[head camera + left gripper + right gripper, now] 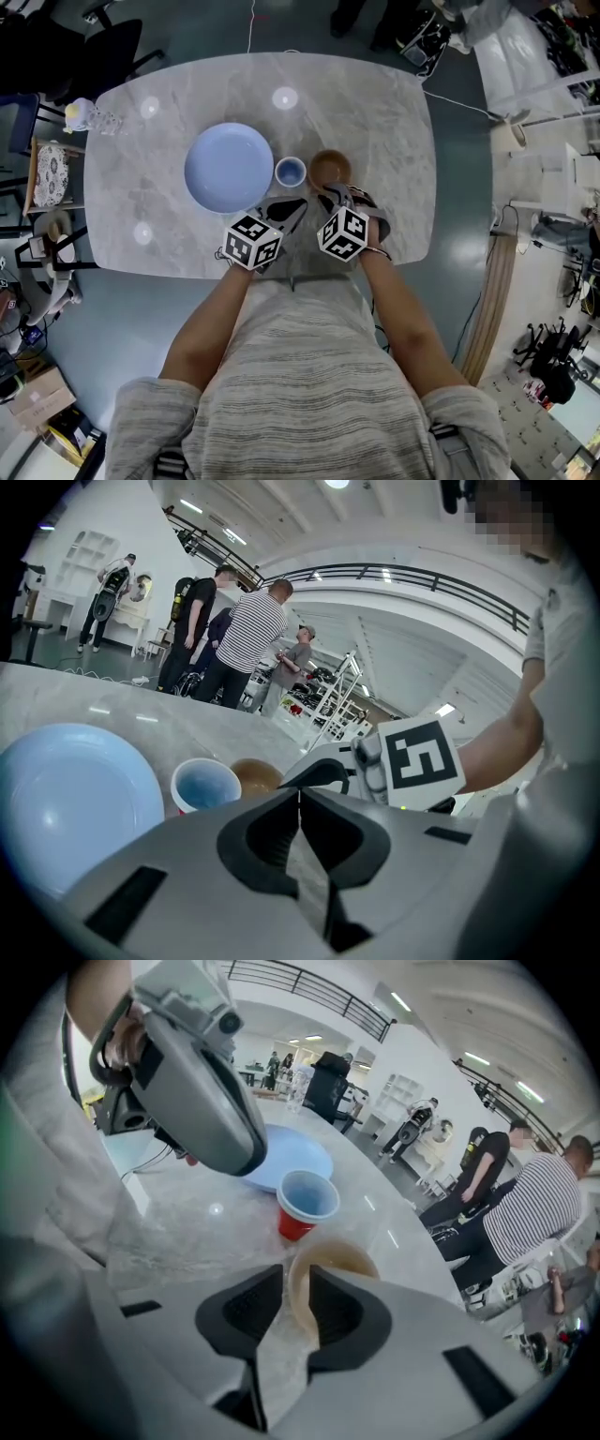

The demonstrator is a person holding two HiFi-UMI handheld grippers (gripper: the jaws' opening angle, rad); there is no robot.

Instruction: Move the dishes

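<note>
On the marble table (394,122) three dishes stand in a row. A light blue plate (228,167) is at the left. A small cup (291,172), red outside and blue inside, is in the middle. A brown bowl (329,168) is at the right. My right gripper (329,193) is shut on the near rim of the brown bowl (349,1265), with the rim pinched between the jaws. My left gripper (297,205) hovers just in front of the cup (204,785), shut with nothing between its jaws. The plate (66,803) lies to its left.
A small clear bottle with a yellow figure (86,114) stands at the table's far left corner. Chairs (42,178) sit along the left edge. Several people (246,639) stand on the floor beyond the table. The near table edge (187,272) is right at my body.
</note>
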